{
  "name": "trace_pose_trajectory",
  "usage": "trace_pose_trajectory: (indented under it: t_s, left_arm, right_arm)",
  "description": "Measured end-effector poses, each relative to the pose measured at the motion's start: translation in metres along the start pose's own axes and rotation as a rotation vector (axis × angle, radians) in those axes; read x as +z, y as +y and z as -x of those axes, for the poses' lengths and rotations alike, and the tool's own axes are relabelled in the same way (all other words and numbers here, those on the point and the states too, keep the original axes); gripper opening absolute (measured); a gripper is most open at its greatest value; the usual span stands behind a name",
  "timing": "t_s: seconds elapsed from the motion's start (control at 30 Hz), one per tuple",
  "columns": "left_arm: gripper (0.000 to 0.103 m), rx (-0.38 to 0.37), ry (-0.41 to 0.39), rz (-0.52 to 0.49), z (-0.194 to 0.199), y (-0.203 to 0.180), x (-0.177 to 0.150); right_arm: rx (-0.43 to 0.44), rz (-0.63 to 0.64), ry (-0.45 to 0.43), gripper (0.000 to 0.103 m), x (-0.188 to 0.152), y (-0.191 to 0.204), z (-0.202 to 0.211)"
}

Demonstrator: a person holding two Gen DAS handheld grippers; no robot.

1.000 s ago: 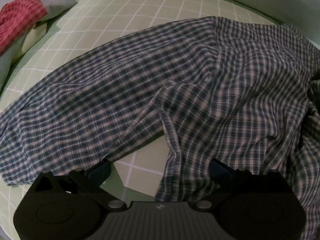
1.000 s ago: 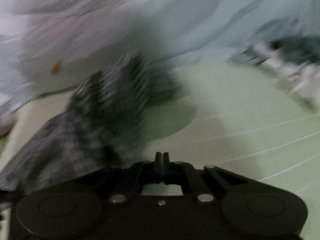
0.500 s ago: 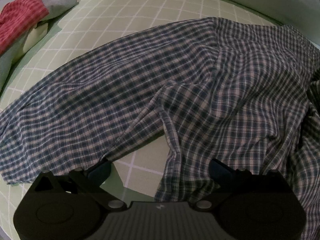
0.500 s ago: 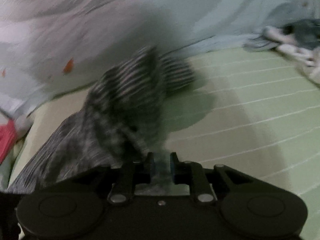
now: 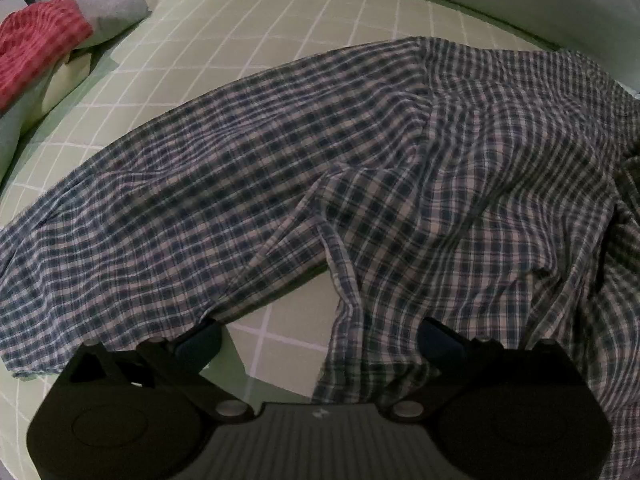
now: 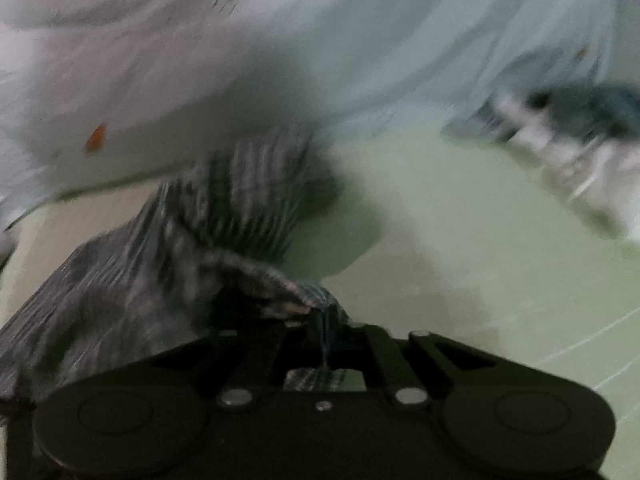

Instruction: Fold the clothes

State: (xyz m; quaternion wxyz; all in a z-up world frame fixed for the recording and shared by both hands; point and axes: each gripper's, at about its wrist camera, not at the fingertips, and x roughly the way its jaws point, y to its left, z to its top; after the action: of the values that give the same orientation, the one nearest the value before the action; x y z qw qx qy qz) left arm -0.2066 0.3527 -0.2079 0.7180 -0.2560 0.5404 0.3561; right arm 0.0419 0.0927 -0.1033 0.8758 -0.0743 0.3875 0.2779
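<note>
Since 0.5 s ago our right gripper (image 6: pixel 324 320) swung right, jaws still pinched on a fold of the blue-and-white checked cotton shirt (image 5: pixel 304 184). Left gripper (image 5: pixel 318 336) unmoved, jaws wide, over the shirt spread on the green gridded mat (image 5: pixel 248 48).

Plaid shirt (image 5: pixel 360 168): thin woven cloth, matt, creased. Bed sheet (image 5: pixel 248 44): smooth matt cloth, grid-printed. Red garment (image 5: pixel 36 44): textured woven cloth. Left gripper (image 5: pixel 320 338) and right gripper (image 6: pixel 326 320): matt black plastic, metal screw heads.
</note>
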Motion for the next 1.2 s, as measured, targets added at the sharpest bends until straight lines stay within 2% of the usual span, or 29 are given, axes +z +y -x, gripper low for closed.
trace_pose_trajectory:
  t_s: [0.13,0.3,0.37,0.4,0.43,0.47,0.7,0.83,0.9,0.97,1.0,1.07,1.1,1.13,1.2]
  left_arm:
    - [0.103,-0.003,-0.002,-0.009,-0.007,0.002,0.001]
    - [0.103,-0.004,-0.001,-0.012,-0.010,0.000,0.003]
    - [0.103,-0.004,0.000,-0.013,-0.012,0.001,0.006]
    - [0.103,-0.004,0.001,-0.013,-0.011,0.003,0.006]
    - [0.103,-0.005,0.003,-0.014,-0.011,0.004,0.007]
    - [0.103,-0.005,0.005,-0.014,-0.011,0.004,0.007]
    - [0.103,0.000,0.026,0.014,-0.014,0.002,0.011]
    - [0.103,-0.030,0.022,0.074,-0.008,0.002,0.012]
    - [0.103,-0.044,-0.006,0.088,0.002,0.001,0.012]
    - [0.103,-0.029,-0.043,0.079,0.014,-0.005,0.010]
    - [0.103,-0.020,-0.057,0.071,0.023,-0.003,0.008]
    - [0.103,-0.002,-0.080,0.055,0.044,0.006,0.001]
    - [0.103,0.004,-0.090,0.049,0.053,0.006,-0.003]
    - [0.103,0.005,-0.098,0.043,0.060,0.004,-0.007]
    - [0.103,0.001,-0.111,0.029,0.074,-0.003,-0.020]
  right_arm:
    - [-0.171,0.041,-0.156,0.001,0.025,-0.023,0.029]
    - [-0.459,0.202,-0.400,0.002,0.048,-0.031,0.066]
    - [-0.470,0.238,-0.389,0.012,0.052,-0.036,0.061]
    - [-0.449,0.232,-0.339,0.019,0.049,-0.038,0.053]
    - [-0.428,0.226,-0.289,0.038,0.046,-0.040,0.046]
    - [-0.407,0.216,-0.240,0.046,0.043,-0.043,0.038]
    - [-0.279,-0.104,0.020,0.056,-0.009,-0.076,0.000]
    - [-0.197,-0.222,0.129,0.056,-0.043,-0.088,-0.027]
    - [-0.158,-0.248,0.131,0.056,-0.050,-0.088,-0.034]
    - [-0.117,-0.263,0.133,0.053,-0.054,-0.087,-0.041]
    - [-0.117,-0.226,0.128,0.047,-0.053,-0.086,-0.042]
    - [-0.103,-0.179,0.126,0.018,-0.050,-0.087,-0.041]
    - [-0.091,-0.167,0.128,0.010,-0.048,-0.090,-0.040]
    - [-0.079,-0.155,0.131,0.007,-0.047,-0.093,-0.038]
    - [-0.080,-0.153,0.136,0.007,-0.046,-0.106,-0.032]
